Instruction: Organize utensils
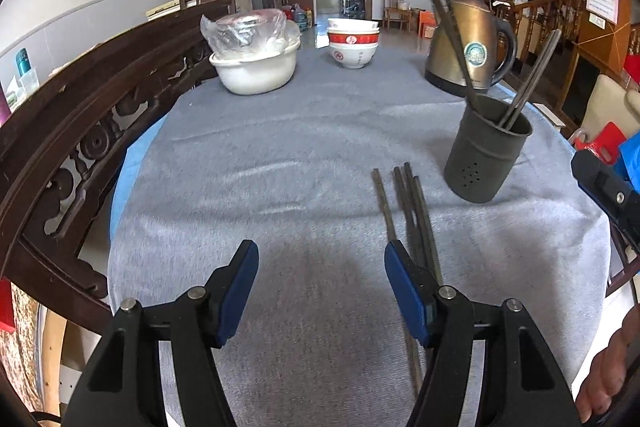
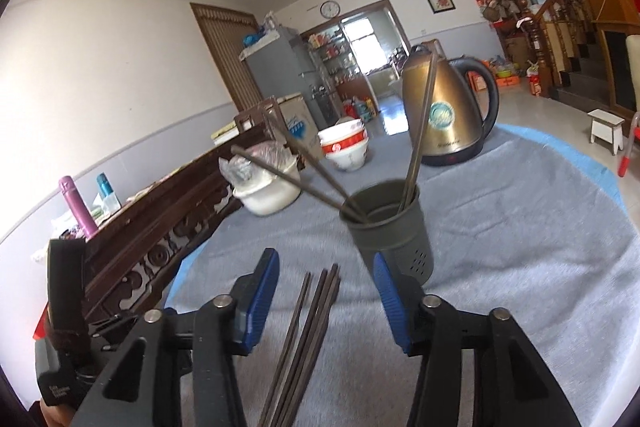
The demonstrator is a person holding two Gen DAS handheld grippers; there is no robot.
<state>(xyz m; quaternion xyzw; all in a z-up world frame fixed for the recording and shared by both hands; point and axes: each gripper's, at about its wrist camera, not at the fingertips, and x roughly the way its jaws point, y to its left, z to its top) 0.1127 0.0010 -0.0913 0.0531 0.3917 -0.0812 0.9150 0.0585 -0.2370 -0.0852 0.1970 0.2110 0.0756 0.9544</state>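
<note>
A loose bundle of four dark, slender metal chopsticks (image 2: 308, 339) was laid flat on the grey cloth-covered round table (image 1: 280, 167), their far tips pointing toward twelve o'clock in both wrist views. At about one o'clock from them, a dark cylindrical metal utensil holder (image 2: 394, 235) with small drain holes was stood upright, and several chopsticks of the same kind (image 2: 420, 131) were already leaned inside it, fanned against its rim; the sorting was judged partly done, the flat ones being left to gather.

The right gripper (image 2: 326, 301) was held low over the bundle with its blue-padded jaws apart and the sticks lying between them, untouched by either pad; it was judged to be lined up for a pinch. The left gripper (image 1: 322, 287) was likewise spread and empty, its right finger set just beside the bundle, perhaps to steady or square the sticks.

Farther off, a bronze electric kettle (image 1: 468, 47) was placed at one o'clock, stacked red-and-white bowls (image 1: 353, 45) at twelve, and a white bowl covered in plastic (image 1: 256, 63) at eleven.
</note>
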